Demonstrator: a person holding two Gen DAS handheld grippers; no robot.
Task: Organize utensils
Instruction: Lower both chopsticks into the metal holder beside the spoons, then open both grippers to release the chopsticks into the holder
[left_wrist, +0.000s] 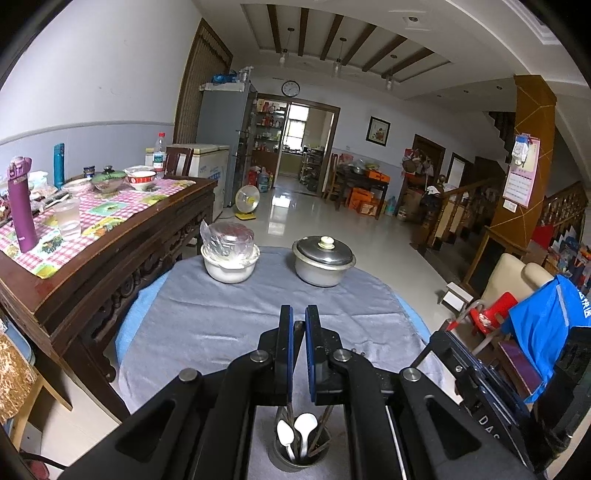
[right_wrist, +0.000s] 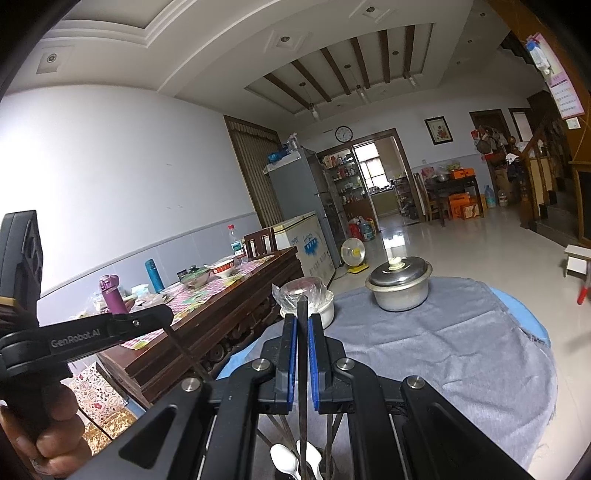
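We look down a long room with white upper walls (left_wrist: 92, 66) over a grey band, a glossy pale tiled floor (left_wrist: 325, 221) and a ceiling with dark wooden beams (left_wrist: 332, 37). A carved wooden sideboard (left_wrist: 110, 258) runs along the left wall. Beyond stand a fridge (left_wrist: 225, 122), a round wall clock (left_wrist: 290, 88), an open doorway (left_wrist: 295, 144) with daylight, and a wooden staircase (left_wrist: 476, 206).

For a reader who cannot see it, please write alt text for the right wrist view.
The right tool is shut on a thin dark chopstick above a utensil cup with white spoons. Beyond it, a lidded metal pot and a wrapped white bowl stand on a grey-clothed round table.
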